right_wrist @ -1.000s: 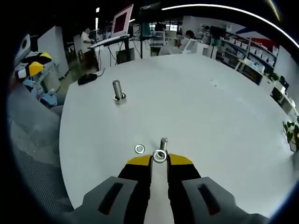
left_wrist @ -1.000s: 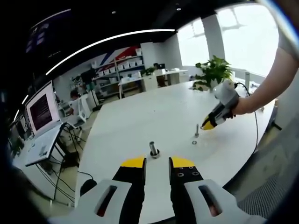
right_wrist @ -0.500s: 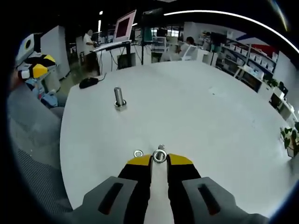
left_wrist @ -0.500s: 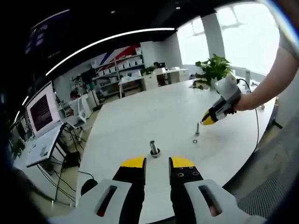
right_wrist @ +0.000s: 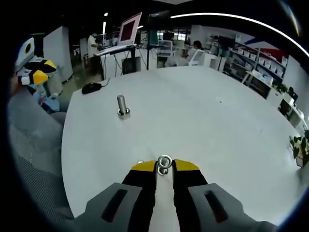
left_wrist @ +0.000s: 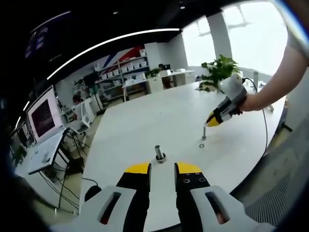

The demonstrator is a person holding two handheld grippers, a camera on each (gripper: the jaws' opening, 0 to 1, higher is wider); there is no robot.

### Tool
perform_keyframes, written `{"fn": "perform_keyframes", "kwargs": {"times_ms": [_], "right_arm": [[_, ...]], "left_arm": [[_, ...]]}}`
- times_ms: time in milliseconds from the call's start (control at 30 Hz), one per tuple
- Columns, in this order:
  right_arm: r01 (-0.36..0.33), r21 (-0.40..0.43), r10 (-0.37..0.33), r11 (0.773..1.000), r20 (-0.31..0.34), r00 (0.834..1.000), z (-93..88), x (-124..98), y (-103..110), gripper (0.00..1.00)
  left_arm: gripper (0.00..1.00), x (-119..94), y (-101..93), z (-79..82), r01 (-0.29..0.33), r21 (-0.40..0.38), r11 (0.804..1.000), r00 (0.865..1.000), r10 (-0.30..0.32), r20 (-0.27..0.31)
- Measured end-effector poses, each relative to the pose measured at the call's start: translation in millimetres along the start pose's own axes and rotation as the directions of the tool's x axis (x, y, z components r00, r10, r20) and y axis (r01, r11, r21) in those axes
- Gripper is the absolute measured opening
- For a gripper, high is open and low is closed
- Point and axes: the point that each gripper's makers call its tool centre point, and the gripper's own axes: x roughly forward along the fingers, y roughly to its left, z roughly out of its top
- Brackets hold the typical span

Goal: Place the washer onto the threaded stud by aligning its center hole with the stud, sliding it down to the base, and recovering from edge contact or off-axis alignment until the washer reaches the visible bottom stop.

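Right gripper: jaws pinched on a washer at their tips, low centre of the right gripper view. In the left gripper view it hangs over the threaded stud, right of centre; a second washer lies just beside the stud. Left gripper: jaws apart, holding nothing, near a bolt standing on the white table.
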Motion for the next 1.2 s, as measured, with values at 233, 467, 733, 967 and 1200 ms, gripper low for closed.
{"fn": "perform_keyframes", "kwargs": {"times_ms": [233, 467, 733, 967, 1200], "right_arm": [[-0.006, -0.011, 0.006, 1.000, -0.012, 1.000, 3.5, 3.5, -1.8, 0.14], [-0.018, -0.019, 0.017, 1.000, -0.034, 0.999, 4.3, 7.8, 0.0, 0.14], [-0.019, -0.028, 0.017, 0.999, -0.052, 0.999, 2.5, 11.3, 0.3, 0.14], [-0.018, -0.031, 0.015, 0.999, -0.069, 0.997, -3.1, 10.4, -0.8, 0.14], [-0.024, -0.036, 0.022, 0.999, -0.077, 0.997, -4.2, 12.7, 0.7, 0.14]], "left_arm": [[0.17, -0.4, -1.1, 0.5, 0.000, 0.007, 1.000, 1.000, 0.000, 0.000], [0.17, 0.2, 1.6, -1.2, -0.005, 0.005, 1.000, 1.000, 0.005, -0.003], [0.17, 0.5, 4.2, -2.2, -0.008, -0.005, 1.000, 1.000, 0.008, -0.005], [0.17, -0.1, 3.7, -0.7, -0.009, -0.004, 1.000, 1.000, 0.009, 0.003], [0.17, -0.4, 3.5, -1.1, -0.009, -0.007, 1.000, 1.000, 0.009, 0.000]]}}
